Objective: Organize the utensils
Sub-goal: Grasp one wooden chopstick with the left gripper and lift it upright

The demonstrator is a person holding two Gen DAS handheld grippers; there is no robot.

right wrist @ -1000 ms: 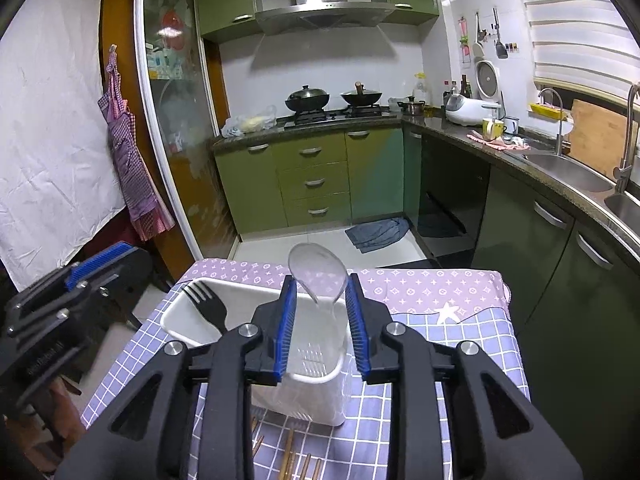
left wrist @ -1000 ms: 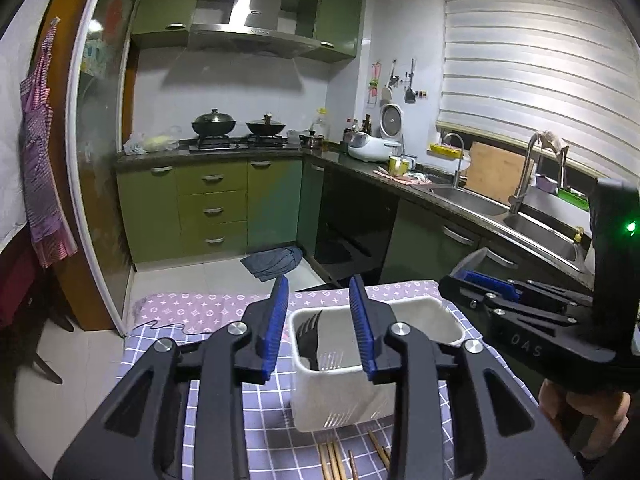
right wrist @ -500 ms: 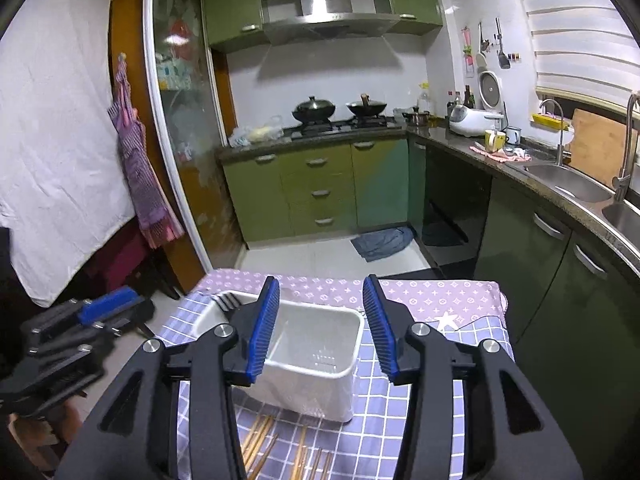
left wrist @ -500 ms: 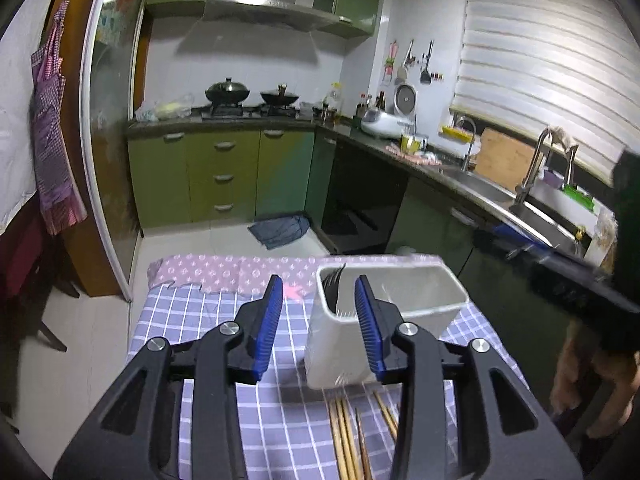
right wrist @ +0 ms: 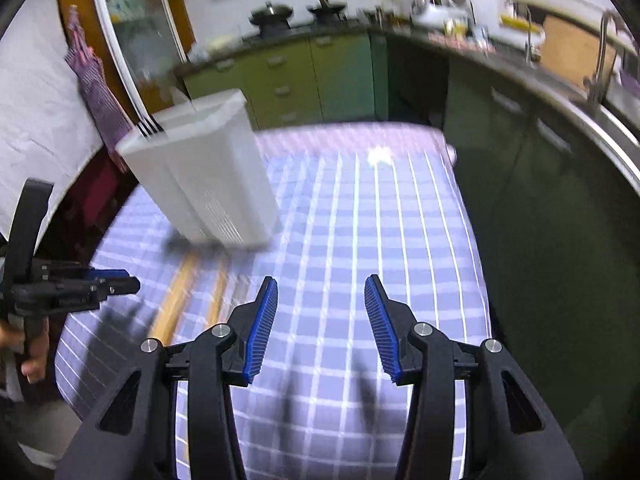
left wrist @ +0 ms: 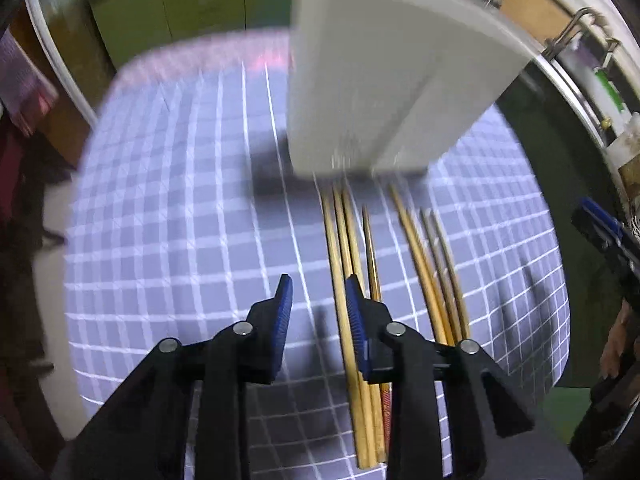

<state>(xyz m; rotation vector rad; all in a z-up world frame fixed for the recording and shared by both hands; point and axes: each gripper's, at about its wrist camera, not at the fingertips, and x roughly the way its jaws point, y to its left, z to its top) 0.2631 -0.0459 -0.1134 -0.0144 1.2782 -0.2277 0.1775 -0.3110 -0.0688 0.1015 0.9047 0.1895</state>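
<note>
Several wooden chopsticks lie side by side on the purple checked tablecloth, just in front of the white utensil holder that stands near the table's far end. A second ago both cameras faced the kitchen from above the holder; now both tilt down at the cloth. The left gripper hangs over the leftmost chopsticks, its jaws having just narrowed, still apart with only cloth showing between them. The right gripper, which held a clear spoon a second ago, has just spread its jaws and holds nothing over bare cloth. Dark fork tines poke above the holder's rim; the rest of its contents cannot be made out.
</note>
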